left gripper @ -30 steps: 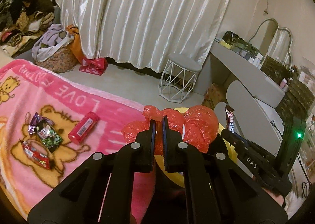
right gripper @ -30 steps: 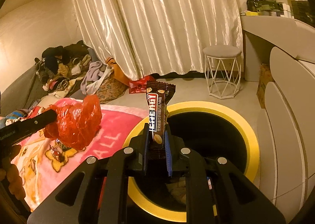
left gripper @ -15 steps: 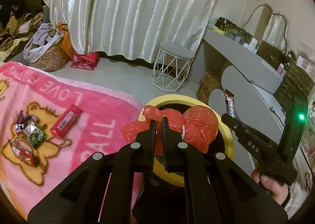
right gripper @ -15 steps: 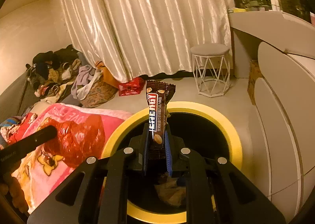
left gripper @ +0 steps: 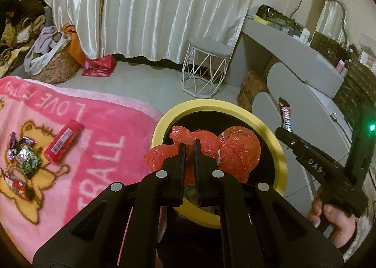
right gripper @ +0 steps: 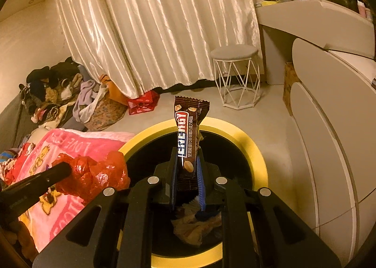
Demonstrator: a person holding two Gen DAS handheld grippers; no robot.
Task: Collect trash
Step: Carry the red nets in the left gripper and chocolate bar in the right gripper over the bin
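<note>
My left gripper is shut on a crumpled red plastic bag and holds it over the open mouth of a round black bin with a yellow rim. My right gripper is shut on a brown energy bar wrapper, upright above the same bin. The wrapper and right gripper show at the right of the left wrist view. The red bag shows at the left of the right wrist view. Crumpled trash lies inside the bin.
A pink bear blanket left of the bin carries a red tube and several candy wrappers. A white wire stool, a grey desk, white cabinets, curtains and a laundry basket stand around.
My left gripper has carried the red bag rightward from the blanket's edge to over the bin mouth. My right gripper has kept the wrapper above the bin, shifting slightly forward.
</note>
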